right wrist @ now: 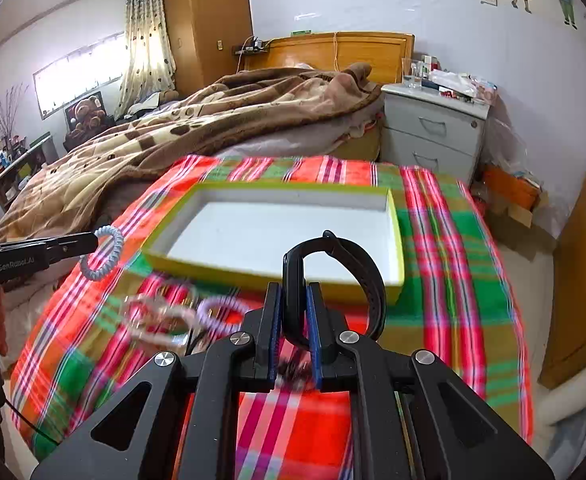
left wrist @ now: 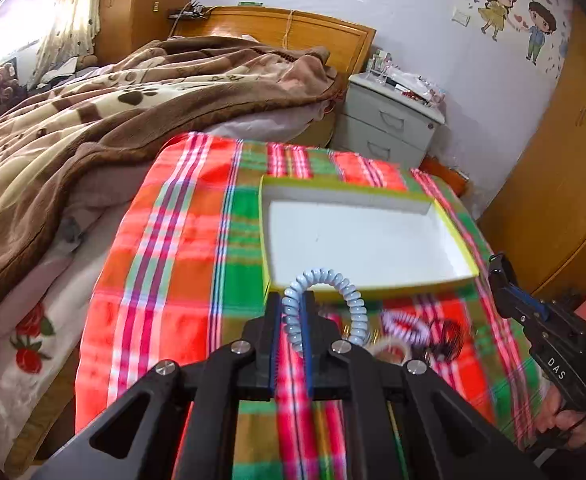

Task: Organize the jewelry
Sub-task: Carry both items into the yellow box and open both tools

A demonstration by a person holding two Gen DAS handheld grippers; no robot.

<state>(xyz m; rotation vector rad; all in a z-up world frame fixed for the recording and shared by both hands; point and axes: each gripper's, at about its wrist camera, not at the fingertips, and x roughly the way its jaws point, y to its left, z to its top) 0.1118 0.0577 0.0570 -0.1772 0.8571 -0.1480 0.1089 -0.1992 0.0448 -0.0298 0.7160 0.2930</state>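
The left tongs (left wrist: 292, 312) pinch a pale blue spiral hair tie (left wrist: 325, 304) between their blue pads, its coil arching up and over to the right of the fingers; from the right wrist view the same tie (right wrist: 102, 254) hangs as a loop off the tip of those tongs, clear of the cloth. The right tongs (right wrist: 293, 304) are pressed onto a black wristband (right wrist: 333, 280), a looped strap that rises between the pads and curls over to the right. The body of the left tool reads "GenRobot.AI" in the right wrist view, and the right tool (left wrist: 549, 340) carries the letters "DAS" on its side in the left wrist view. Just beyond both tongs lies a shallow box (right wrist: 397, 240) with a yellow-green rim and white inside; nothing lies in it. Between the box and the tongs, on the red, green and pink plaid cloth (left wrist: 165, 260) covering the counter, sits a blurred heap of remaining jewelry (right wrist: 165, 312): a lilac spiral tie (right wrist: 223, 312), pale bangle-like rings and something dark and wiry, too smeared to tell further. Behind the counter is a bed with a brown paw-print blanket (left wrist: 93, 112), a grey nightstand (left wrist: 389, 120) topped with small bottles and packets, and a wall decal of two cartoon children (left wrist: 513, 16).
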